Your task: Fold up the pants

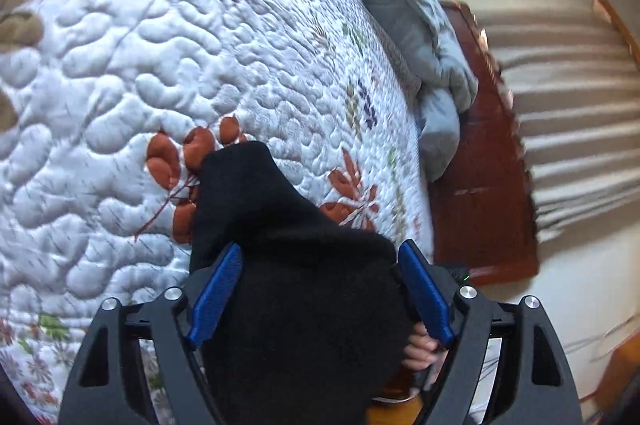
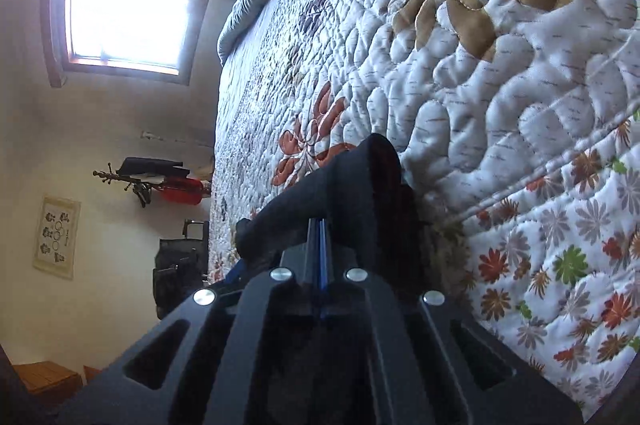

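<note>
Black pants [image 1: 296,265] hang bunched in front of the left wrist camera, over a white floral quilt [image 1: 160,65]. My left gripper [image 1: 320,261] is open; its blue fingers [image 1: 218,289] stand wide apart on either side of the black cloth. In the right wrist view my right gripper [image 2: 319,225] is shut on a fold of the black pants [image 2: 360,177], which drapes over both sides of the closed blue fingers above the quilt [image 2: 500,105].
A grey blanket [image 1: 404,9] lies bunched along the bed's far edge, beside a reddish wooden bed frame [image 1: 484,185]. A bright window [image 2: 128,5], a coat rack [image 2: 152,181] and a dark chair [image 2: 180,265] stand beyond the bed.
</note>
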{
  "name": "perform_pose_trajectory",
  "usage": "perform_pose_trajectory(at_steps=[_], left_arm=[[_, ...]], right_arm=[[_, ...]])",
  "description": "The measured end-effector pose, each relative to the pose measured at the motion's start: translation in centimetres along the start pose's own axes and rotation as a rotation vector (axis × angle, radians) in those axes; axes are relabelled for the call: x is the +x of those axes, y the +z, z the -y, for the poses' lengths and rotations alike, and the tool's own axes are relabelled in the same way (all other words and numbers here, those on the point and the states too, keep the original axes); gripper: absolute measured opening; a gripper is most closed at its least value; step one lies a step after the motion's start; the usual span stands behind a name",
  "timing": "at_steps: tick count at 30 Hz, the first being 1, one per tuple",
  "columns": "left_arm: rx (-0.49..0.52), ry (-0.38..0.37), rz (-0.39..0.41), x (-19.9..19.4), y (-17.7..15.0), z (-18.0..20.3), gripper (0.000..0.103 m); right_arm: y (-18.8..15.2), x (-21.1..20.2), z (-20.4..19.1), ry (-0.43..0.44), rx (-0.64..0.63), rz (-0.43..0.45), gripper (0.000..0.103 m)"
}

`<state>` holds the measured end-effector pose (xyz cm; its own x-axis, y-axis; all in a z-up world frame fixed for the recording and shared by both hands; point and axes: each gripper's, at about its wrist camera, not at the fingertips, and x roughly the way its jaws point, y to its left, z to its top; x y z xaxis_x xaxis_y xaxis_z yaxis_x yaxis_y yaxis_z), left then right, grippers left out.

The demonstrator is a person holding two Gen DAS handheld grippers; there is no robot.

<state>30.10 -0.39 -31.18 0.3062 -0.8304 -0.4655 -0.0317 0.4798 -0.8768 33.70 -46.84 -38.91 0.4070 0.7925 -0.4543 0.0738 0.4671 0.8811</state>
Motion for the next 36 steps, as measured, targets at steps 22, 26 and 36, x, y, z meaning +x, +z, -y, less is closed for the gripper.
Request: perform_pose_trajectory(at_steps=[22,26,36], left_arm=[[-0.051,0.011,-0.161,-0.9,-3.7,-2.8,0.092],[-0.033,0.008,-0.222,1.0,-4.2,-2.3,0.092],[-0.014,0.056,-0.311,3.2,-4.3,-2.0,0.093]], right_arm=[[-2.2,-1.7,-0.1,-0.159,-0.046,-0.283,0.094],[-1.6,-0.1,-1.0,-0.155,-0.07,-0.318,0.096],[-1.6,0.8,-2.0,-0.157,-0.116,-0.364,0.101]])
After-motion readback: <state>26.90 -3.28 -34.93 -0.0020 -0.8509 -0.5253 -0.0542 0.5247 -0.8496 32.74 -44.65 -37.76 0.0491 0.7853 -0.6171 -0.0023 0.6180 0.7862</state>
